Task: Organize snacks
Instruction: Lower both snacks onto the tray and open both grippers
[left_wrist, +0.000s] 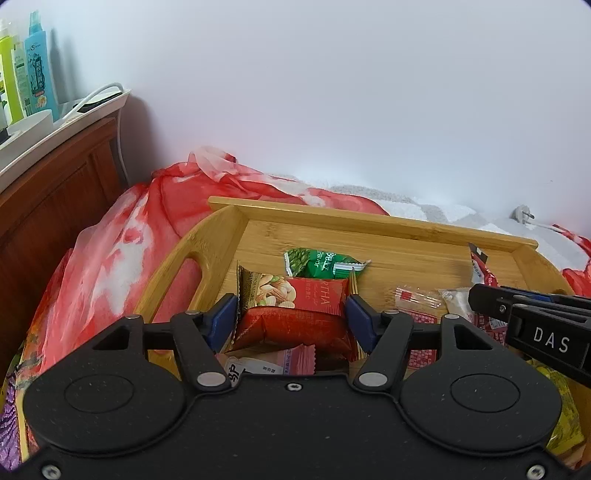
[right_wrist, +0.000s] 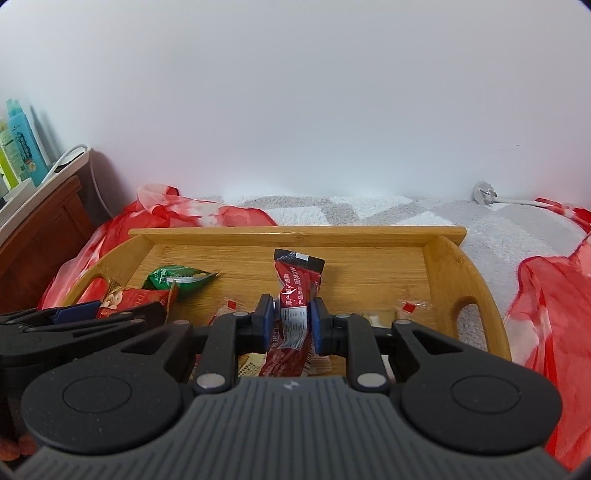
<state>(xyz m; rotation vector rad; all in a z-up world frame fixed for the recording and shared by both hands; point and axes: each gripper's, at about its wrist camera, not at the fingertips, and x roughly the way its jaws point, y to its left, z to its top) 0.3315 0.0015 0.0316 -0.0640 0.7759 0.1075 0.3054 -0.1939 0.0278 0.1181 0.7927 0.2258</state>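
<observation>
From the left wrist, the left gripper has its two blue pads clamped on the sides of one red nut packet, whose long axis runs across between the pads, held over the near left part of the wooden tray. Just beyond it one green packet lies flat on the tray floor, its length running left to right. The right gripper enters from the right edge.

From the right wrist, the right gripper pinches one long red sachet at its middle; the sachet stands nearly upright, black end up and away, over the tray's middle. Two small clear-wrapped sweets lie on the tray floor, one on each side of the gripper.
</observation>
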